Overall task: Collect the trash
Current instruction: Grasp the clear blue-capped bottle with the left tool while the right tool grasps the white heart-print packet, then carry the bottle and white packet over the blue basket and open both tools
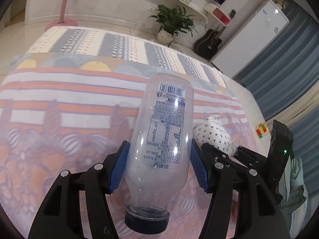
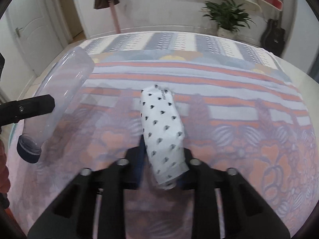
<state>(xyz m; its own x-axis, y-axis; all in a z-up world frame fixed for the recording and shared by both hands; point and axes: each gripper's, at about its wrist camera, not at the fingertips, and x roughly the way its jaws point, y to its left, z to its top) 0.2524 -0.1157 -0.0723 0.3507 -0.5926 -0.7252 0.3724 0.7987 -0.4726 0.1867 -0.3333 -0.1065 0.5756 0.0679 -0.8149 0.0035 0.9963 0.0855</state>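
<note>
My left gripper (image 1: 158, 164) is shut on a clear empty plastic bottle (image 1: 163, 139) with a dark cap, cap end toward the camera, held above the patterned bedspread (image 1: 59, 109). The same bottle (image 2: 63, 97) shows at the left of the right wrist view, with a left gripper finger (image 2: 30, 107) across it. My right gripper (image 2: 162, 159) is shut on a white paper packet with small black marks (image 2: 162, 129). That packet (image 1: 214, 137) and the right gripper's black body show just right of the bottle in the left wrist view.
The bed (image 2: 199, 75) fills both views. Beyond it are a potted plant (image 1: 173, 23), a black guitar (image 1: 208, 43), a white fridge (image 1: 257, 35) and a pink lamp stand (image 1: 63, 10). A coloured cube (image 1: 262, 130) lies at the right. A door (image 2: 30, 29) is at far left.
</note>
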